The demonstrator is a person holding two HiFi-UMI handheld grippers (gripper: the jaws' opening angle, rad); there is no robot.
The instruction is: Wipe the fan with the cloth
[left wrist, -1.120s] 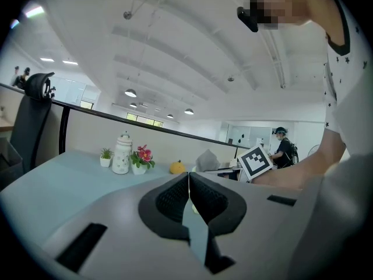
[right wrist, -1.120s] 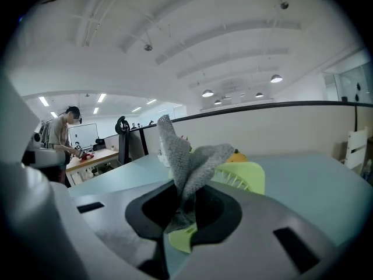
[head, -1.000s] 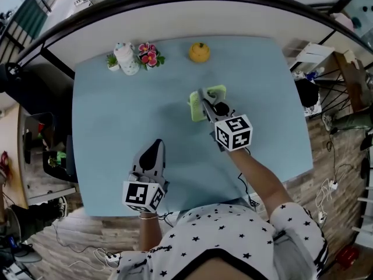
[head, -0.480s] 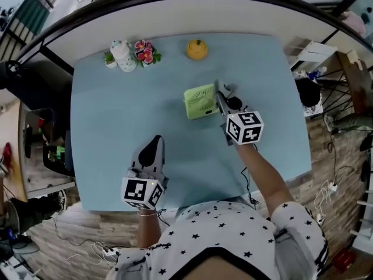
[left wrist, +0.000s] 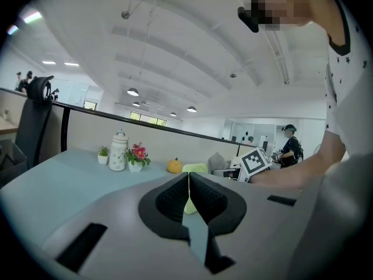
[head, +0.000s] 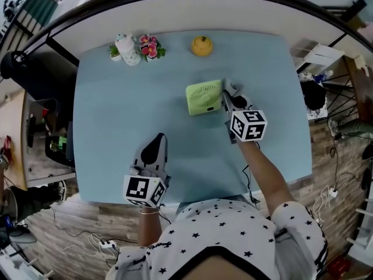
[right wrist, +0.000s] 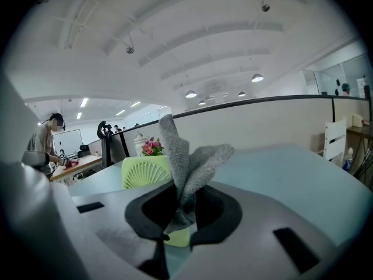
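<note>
A small light-green square fan point(head: 204, 97) stands on the pale blue table point(head: 116, 121), its round grille showing as a fan point(right wrist: 144, 172) in the right gripper view. My right gripper point(head: 227, 95) sits just right of it, shut on a grey cloth point(right wrist: 185, 163) that sticks up from between the jaws; the cloth point(head: 233, 90) hangs beside the fan's right edge. My left gripper point(head: 154, 150) rests low on the near left of the table, jaws shut with nothing between them, well apart from the fan point(left wrist: 194, 169).
At the table's far edge stand a white jar point(head: 125, 48) with a small plant, a pot of pink flowers point(head: 150, 46) and an orange pumpkin-shaped ornament point(head: 201, 46). A black rail runs behind the table. A chair point(head: 41, 139) stands to the left.
The right gripper with the cloth has slid from the fan's face to its right side. The fan has turned its grille upward toward the head camera. The left gripper has stayed put.
</note>
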